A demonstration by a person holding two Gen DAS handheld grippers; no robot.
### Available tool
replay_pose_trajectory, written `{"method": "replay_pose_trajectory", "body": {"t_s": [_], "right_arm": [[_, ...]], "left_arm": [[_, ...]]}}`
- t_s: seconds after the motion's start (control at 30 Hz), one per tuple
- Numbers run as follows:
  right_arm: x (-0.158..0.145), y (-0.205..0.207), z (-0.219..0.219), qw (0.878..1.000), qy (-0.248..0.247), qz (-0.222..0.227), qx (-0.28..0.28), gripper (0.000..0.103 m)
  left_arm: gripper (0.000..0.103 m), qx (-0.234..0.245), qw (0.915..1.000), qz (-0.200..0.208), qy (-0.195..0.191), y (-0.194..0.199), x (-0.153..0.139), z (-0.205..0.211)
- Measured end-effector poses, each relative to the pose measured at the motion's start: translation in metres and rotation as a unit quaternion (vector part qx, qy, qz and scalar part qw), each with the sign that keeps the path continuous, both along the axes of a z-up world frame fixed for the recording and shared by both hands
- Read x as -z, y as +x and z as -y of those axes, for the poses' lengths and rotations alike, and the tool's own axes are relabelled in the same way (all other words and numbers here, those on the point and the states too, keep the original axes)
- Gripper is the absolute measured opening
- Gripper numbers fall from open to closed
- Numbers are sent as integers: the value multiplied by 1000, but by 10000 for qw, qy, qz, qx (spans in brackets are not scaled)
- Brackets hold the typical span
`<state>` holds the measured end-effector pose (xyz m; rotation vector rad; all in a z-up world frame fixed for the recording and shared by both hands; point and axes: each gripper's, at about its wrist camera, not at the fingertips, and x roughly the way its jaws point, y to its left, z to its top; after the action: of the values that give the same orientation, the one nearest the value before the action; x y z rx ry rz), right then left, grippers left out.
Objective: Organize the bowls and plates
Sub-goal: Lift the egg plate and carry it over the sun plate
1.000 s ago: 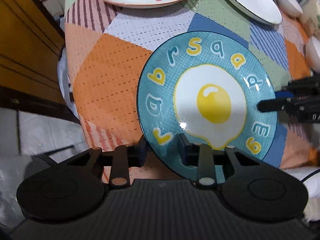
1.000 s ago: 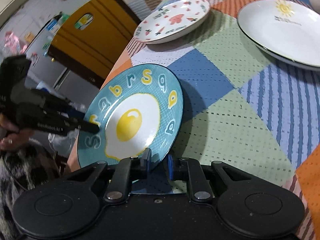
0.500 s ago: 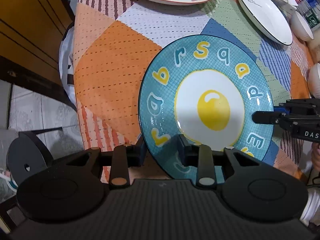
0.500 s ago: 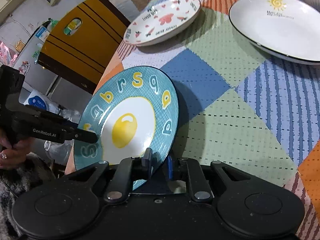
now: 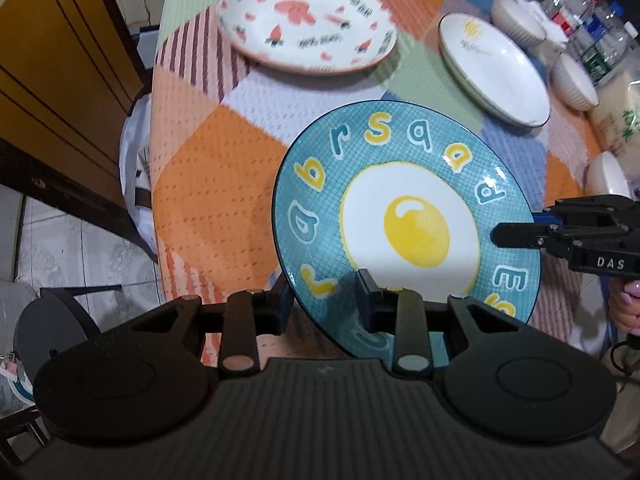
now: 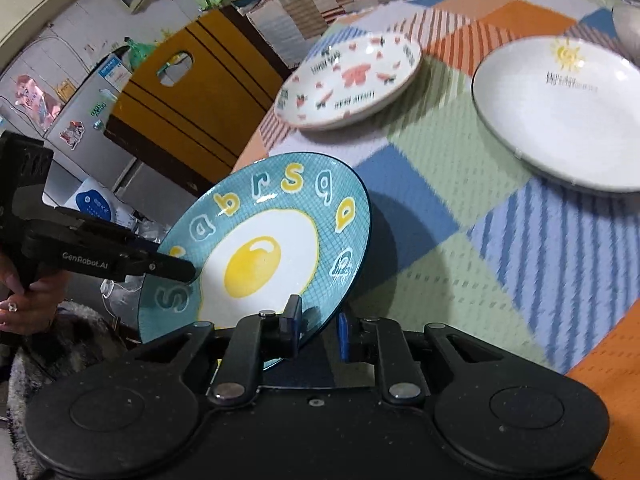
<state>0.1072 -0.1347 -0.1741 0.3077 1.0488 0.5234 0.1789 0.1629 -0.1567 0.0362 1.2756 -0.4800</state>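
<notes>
A blue plate (image 5: 412,228) with a fried-egg picture and letters round its rim hangs tilted above the patchwork tablecloth (image 5: 208,168). My left gripper (image 5: 324,294) is shut on its near rim, one finger over and one under. My right gripper (image 5: 520,232) pinches the opposite rim. In the right wrist view the blue plate (image 6: 256,260) has its rim between the right gripper (image 6: 318,326) fingers, whose jaws are opening slightly while the pads still touch. The left gripper (image 6: 176,268) grips the far edge, held by a hand.
A white plate with pink carrot prints (image 5: 308,28) and a white plate with a sun (image 5: 496,68) lie further back on the table. White bowls (image 5: 574,84) and bottles (image 5: 592,28) stand at the right edge. A wooden cabinet (image 5: 48,60) is on the left, a black stool (image 5: 52,320) below.
Both grippers have risen with the blue plate between them, so it stands higher off the cloth. More of the table behind it has come into view.
</notes>
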Motion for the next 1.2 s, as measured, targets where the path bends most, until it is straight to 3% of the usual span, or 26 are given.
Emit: {"method": "replay_pose_trajectory", "body": {"t_s": [0.5, 0.73, 0.83, 1.2], "right_arm": [[-85, 19, 56, 9960, -454, 770, 84, 22], [-105, 27, 101, 9924, -634, 971, 412, 22], [-105, 34, 119, 9896, -725, 1082, 602, 22], [-67, 66, 179, 9878, -556, 722, 1262, 22]], "left_arm": [[31, 260, 9971, 651, -309, 24, -65, 68], [30, 440, 9930, 899, -626, 48, -73, 113], [30, 475, 9919, 923, -738, 61, -68, 133], [30, 561, 9925, 714, -814, 106, -33, 197]]}}
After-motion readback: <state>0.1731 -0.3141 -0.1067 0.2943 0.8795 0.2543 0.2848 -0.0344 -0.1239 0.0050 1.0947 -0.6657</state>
